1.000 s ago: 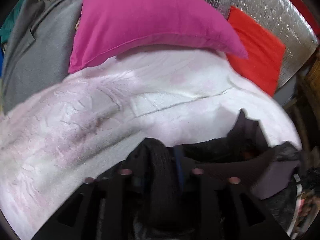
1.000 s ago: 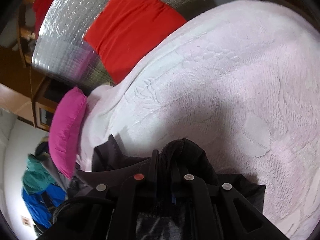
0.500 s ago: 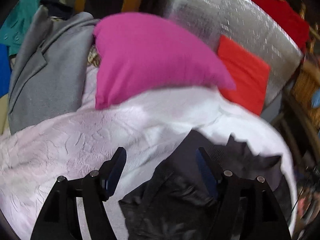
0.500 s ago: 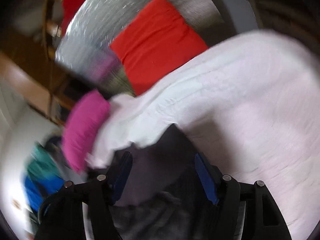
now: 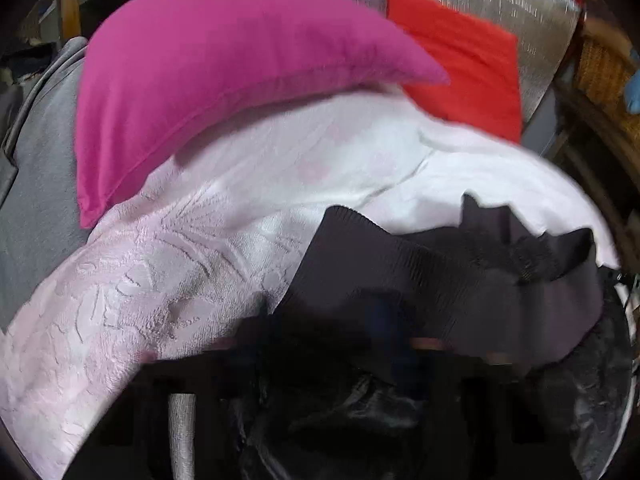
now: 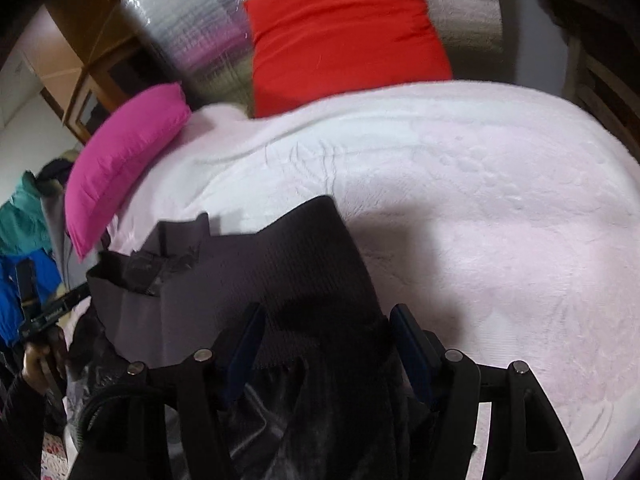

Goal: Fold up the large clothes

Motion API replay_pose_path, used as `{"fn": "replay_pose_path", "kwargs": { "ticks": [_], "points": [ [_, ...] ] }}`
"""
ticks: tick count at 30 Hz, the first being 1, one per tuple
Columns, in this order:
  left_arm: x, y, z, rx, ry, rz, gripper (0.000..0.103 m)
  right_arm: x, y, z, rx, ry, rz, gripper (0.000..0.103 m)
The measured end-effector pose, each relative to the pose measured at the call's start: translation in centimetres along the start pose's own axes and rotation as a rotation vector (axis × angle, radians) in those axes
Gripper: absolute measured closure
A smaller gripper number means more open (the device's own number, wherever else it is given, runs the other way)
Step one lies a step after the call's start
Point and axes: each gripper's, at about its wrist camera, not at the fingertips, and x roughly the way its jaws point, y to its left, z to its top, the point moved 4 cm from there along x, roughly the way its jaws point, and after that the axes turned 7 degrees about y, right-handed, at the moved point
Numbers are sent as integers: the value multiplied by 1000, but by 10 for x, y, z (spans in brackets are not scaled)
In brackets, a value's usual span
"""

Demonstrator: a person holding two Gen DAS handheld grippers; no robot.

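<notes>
Since the earlier frames, both sets of jaws have been closed inward from a wide spread, and the dark garment [image 6: 288,280] has been drawn further up onto the bedspread [image 6: 500,220]. That pale, embossed bedspread fills most of both views. At its far edge a silver foil sheet [image 6: 192,20] is stood up, with a red cushion [image 6: 344,36] leaned against it and a pink pillow [image 5: 224,68] laid to one side. A grey coat [image 5: 36,184] is seen beyond the pillow in the left view.

The garment is spread at the near edge of the bedspread, its ribbed hem turned toward the cushions and its shiny lining bunched below. In the right view the right gripper [image 6: 326,344] is held partly apart, with the ribbed cloth lying between its blue pads; whether the pads press on the cloth cannot be told. The left gripper [image 5: 332,344] is blurred and dark in its own view; its jaws appear narrow, with garment cloth over them, but a grip cannot be confirmed. At the left edge of the right view, that gripper is seen held in a hand [image 6: 36,360].
</notes>
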Motion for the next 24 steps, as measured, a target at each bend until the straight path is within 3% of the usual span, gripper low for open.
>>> {"fn": "replay_pose_path", "kwargs": {
  "ticks": [1,2,10,12,15,16,18,19,22,24],
  "points": [
    [5,-1,-1,9,20,32,101,1,1,-1,-7,12,-8,75],
    [8,-2,-2,19,30,46,101,-2,0,-1,-10,9,-9,81],
    [-38,8,2,5,-137,128,103,-77,17,-5,-55,-158,-64,86],
    [-50,11,4,8,-168,111,103,-94,19,-7,-52,-206,-73,86],
    [-56,13,5,18,-190,57,103,-96,19,-8,-42,-205,-81,86],
    [-52,13,5,17,-172,33,99,-88,16,-8,-31,-184,-85,86],
    [-35,13,3,11,-99,-3,52,-74,11,-9,-2,-148,-59,85],
    [-27,12,1,4,-67,-20,23,-69,8,-10,15,-146,-47,84],
    [-14,2,-1,34,-43,-29,23,-59,-1,-9,64,-144,19,75],
    [-3,-4,-1,57,-2,-16,23,-61,-3,-9,65,-161,43,52]
  ]
}}
